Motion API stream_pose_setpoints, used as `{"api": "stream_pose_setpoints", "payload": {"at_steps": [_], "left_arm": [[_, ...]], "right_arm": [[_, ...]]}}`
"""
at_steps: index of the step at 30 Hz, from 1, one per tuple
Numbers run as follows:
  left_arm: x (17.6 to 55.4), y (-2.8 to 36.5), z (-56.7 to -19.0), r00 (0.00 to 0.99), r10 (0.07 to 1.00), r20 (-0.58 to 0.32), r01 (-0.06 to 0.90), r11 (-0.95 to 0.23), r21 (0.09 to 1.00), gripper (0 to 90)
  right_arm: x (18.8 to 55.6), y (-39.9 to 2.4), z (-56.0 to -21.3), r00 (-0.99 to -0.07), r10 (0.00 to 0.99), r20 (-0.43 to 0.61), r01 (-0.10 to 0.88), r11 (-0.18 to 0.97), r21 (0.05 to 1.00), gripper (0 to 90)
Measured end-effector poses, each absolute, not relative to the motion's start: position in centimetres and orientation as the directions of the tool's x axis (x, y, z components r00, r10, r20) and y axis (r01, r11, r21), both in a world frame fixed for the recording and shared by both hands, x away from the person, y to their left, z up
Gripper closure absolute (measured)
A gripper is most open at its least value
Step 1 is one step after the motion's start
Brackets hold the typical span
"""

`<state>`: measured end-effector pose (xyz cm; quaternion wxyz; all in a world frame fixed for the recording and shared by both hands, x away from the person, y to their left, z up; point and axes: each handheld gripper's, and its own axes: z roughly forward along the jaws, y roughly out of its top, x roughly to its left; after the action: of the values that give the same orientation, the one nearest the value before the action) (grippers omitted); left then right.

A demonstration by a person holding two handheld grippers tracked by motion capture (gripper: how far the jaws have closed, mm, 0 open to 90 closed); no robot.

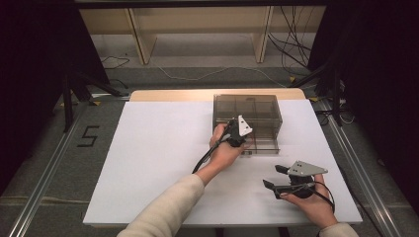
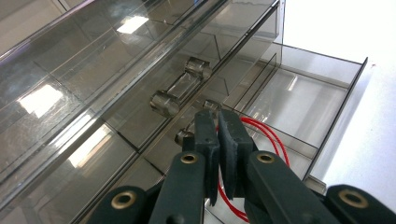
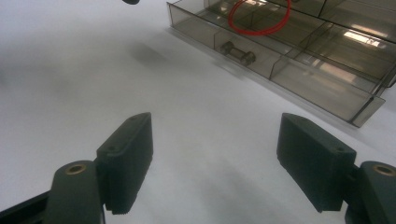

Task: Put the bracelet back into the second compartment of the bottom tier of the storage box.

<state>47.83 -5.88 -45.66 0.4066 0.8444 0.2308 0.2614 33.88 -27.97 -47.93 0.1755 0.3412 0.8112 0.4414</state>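
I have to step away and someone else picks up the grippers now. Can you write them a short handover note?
Left gripper: jaws shut, over the open bottom drawer of the clear drawer box; whether it holds anything, I cannot tell.
Right gripper: open, holding nothing, over the white table in front of the box.
Red ring: lies inside the open drawer.
Done: drawer pulled out, ring in it.
Left: probably draw the left gripper back and push the drawer shut by its handle.

Glossy clear plastic drawer box (image 1: 247,111), matt white table (image 1: 158,148)
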Motion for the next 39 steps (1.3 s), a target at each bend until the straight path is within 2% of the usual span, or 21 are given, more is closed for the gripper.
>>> {"api": "stream_pose_setpoints", "payload": {"at_steps": [32,39], "left_arm": [[47.7,-6.7,-46.8,0.766,0.572,0.295,0.157,-0.610,0.776,86.8],[47.6,-6.8,-46.9,0.779,0.560,0.282,0.165,-0.616,0.770,86.1]], "right_arm": [[33.9,-27.9,-47.9,-0.702,0.712,0.023,0.401,0.368,0.839,27.7],[33.9,-27.9,-47.9,-0.702,0.712,0.023,0.401,0.369,0.838,27.7]]}}
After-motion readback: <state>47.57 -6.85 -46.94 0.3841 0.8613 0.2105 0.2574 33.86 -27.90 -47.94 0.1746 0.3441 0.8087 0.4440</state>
